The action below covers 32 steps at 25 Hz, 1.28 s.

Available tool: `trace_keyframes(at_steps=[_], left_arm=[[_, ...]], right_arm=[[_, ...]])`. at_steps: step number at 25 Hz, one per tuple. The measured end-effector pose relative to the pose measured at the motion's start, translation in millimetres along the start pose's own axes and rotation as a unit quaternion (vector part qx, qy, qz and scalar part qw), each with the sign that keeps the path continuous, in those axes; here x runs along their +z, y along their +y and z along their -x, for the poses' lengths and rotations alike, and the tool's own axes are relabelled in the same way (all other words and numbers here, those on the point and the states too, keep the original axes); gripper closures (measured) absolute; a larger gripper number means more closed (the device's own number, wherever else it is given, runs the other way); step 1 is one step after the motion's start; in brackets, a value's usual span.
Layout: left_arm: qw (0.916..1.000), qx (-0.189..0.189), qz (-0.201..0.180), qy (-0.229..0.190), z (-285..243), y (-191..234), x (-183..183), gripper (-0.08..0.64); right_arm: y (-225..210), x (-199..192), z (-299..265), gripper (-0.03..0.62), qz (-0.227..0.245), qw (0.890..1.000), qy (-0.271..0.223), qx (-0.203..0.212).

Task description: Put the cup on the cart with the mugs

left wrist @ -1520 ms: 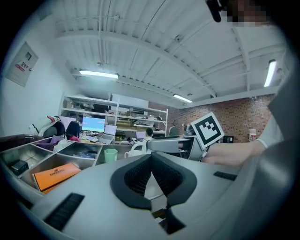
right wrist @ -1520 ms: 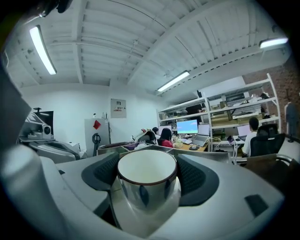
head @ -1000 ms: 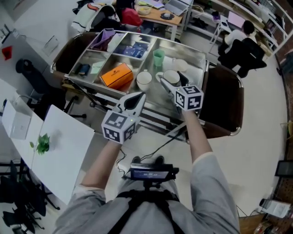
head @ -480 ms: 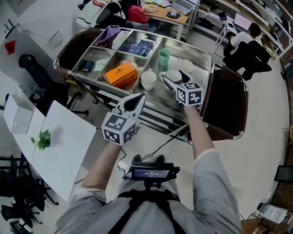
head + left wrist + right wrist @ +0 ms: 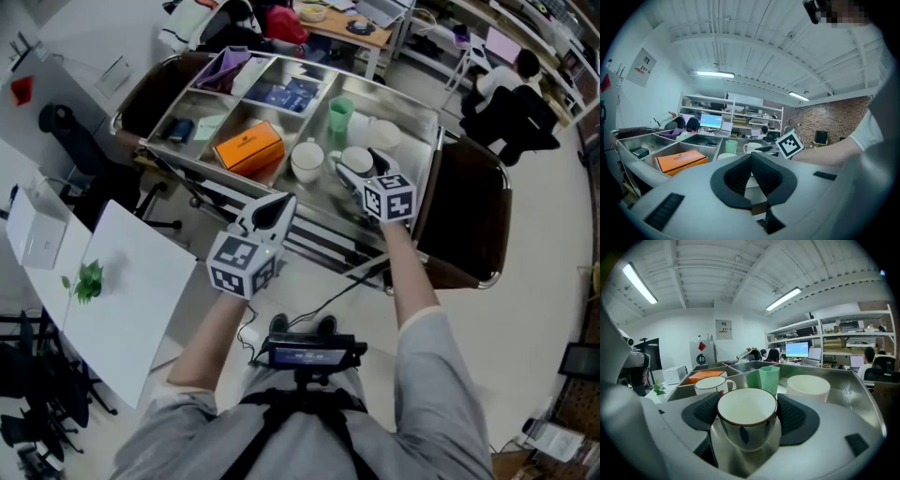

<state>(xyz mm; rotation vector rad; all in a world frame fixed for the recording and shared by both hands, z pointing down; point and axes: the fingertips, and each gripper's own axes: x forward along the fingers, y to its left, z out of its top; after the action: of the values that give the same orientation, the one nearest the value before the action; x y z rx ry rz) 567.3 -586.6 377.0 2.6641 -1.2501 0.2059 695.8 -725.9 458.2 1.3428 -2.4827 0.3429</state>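
Note:
A white cup with a dark rim (image 5: pixel 746 414) sits upright between the pads of my right gripper (image 5: pixel 359 164), which is shut on it just above the steel cart (image 5: pixel 323 208). Ahead of it on the cart stand a white mug (image 5: pixel 710 384), a green cup (image 5: pixel 768 379) and a wide white cup (image 5: pixel 807 387). In the head view the white mug (image 5: pixel 307 161) is just left of the held cup (image 5: pixel 355 156). My left gripper (image 5: pixel 277 208) hangs shut and empty before the cart's near edge, its pads meeting (image 5: pixel 751 158).
The cart's left compartments hold an orange box (image 5: pixel 248 147) and small items. Brown chairs flank the cart at right (image 5: pixel 469 216) and left (image 5: pixel 150 94). A white board (image 5: pixel 122 300) stands at my left. A person sits at a desk (image 5: pixel 511 84) behind.
My right gripper has sunk a little toward the cart floor with the cup in it. The left gripper has stayed where it was.

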Motion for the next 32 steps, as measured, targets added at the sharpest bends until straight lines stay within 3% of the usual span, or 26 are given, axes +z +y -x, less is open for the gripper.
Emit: trace_keyframes(at_steps=[5, 15, 24, 25, 28, 32], left_arm=[[1.0, -0.005, 0.002, 0.003, -1.5, -4.9, -1.4, 0.562], [1.0, -0.002, 0.002, 0.007, 2.2, -7.7, -3.6, 0.562], [1.0, 0.0, 0.006, 0.005, 11.1, -4.1, -12.3, 0.562], [1.0, 0.0, 0.005, 0.005, 12.4, -4.0, -12.8, 0.561], [1.0, -0.004, -0.001, 0.004, 16.9, -5.0, -12.9, 0.562], [0.9999, -0.01, -0.011, 0.003, 27.1, -8.1, -15.2, 0.562]], right_arm=[[0.4, -1.1, 0.8, 0.156, -0.002, 1.0, -0.005, 0.0], [1.0, 11.5, 8.0, 0.156, 0.009, 1.0, -0.023, 0.0], [-4.7, 77.3, 45.9, 0.158, 0.01, 0.996, -0.092, -0.021], [-0.8, 87.2, 54.1, 0.173, 0.009, 0.994, -0.102, -0.022], [17.3, 113.7, 83.4, 0.316, 0.01, 0.991, -0.133, -0.02], [41.3, 126.5, 124.4, 0.443, 0.0, 0.987, -0.163, -0.019]])
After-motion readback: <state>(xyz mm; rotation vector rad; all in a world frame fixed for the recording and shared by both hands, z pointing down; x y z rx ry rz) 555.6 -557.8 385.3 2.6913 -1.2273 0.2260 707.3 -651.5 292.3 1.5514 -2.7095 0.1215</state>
